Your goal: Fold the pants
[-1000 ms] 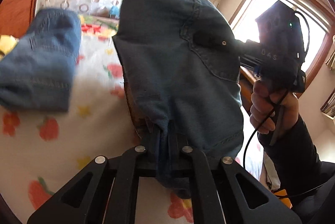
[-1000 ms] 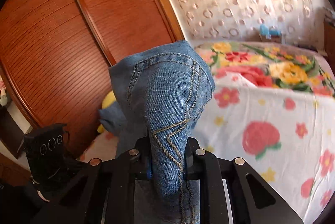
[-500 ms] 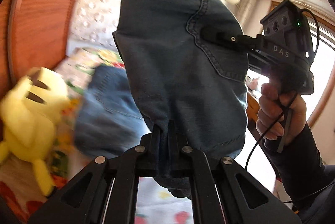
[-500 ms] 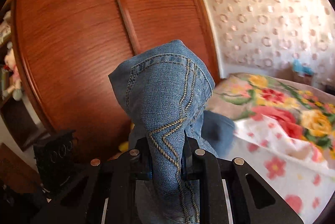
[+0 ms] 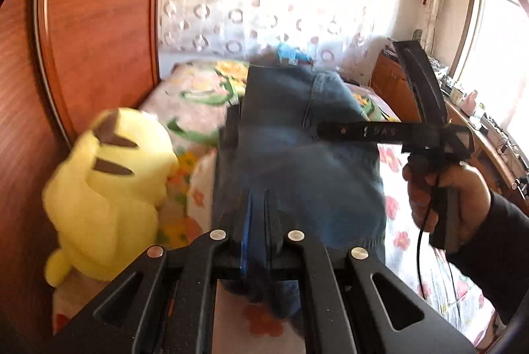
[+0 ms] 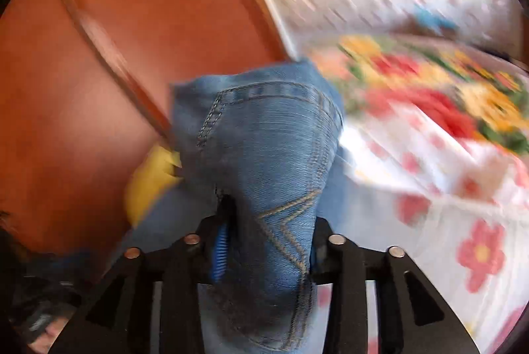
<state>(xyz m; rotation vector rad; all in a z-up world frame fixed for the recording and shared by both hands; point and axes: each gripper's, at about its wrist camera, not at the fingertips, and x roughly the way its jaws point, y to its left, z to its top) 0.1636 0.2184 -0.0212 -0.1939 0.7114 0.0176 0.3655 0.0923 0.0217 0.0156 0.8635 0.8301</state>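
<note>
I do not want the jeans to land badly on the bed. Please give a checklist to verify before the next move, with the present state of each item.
1. Left gripper shut on the jeans: ok.
2. Right gripper jaws opening, denim between them, a gap beside the blue pad: not ok as a grip.
3. Yellow plush toy apart from the jeans: cannot tell.
4. Bedspread free on the right: ok.
5. Fold edges aligned: cannot tell, blurred.

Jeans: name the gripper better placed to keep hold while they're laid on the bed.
Left. The left gripper is clamped shut on the jeans; the right gripper's jaws are opening, denim still between them.
</note>
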